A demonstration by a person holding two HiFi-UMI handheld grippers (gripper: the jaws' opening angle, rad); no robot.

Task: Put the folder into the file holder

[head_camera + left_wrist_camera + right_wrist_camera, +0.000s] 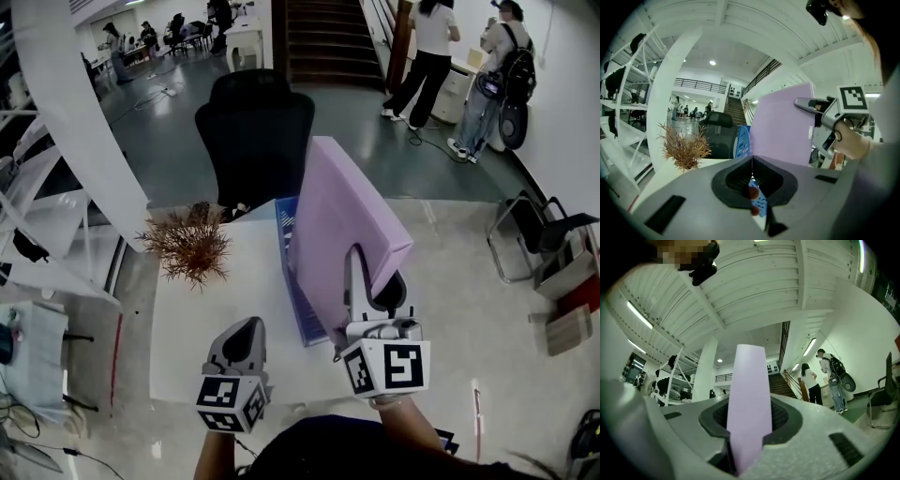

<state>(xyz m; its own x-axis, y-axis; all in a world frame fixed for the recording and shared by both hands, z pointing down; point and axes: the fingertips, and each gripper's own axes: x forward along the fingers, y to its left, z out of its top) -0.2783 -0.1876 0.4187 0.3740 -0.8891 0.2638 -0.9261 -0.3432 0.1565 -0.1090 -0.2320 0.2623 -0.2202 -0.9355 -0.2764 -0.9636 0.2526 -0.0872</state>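
Two handheld grippers work at the near edge of a white table (197, 319). R gripper (373, 274) has its jaws clamped on a lilac folder (337, 211), one jaw on each face near a corner. Folder's up on edge & tilted, held over the blue perforated file holder (302, 314), which stands on the table's right side. Folder's bottom edge is out of sight, so can't tell if it's in a slot yet. L gripper (246, 330) sits lower left, jaws together w/ nothing gripped, apart from the holder. On the table's left is a dried brown plant (192, 246); a black office chair (255, 131) is beyond. Two people (427, 47) stand far back near the stairs (328, 37).
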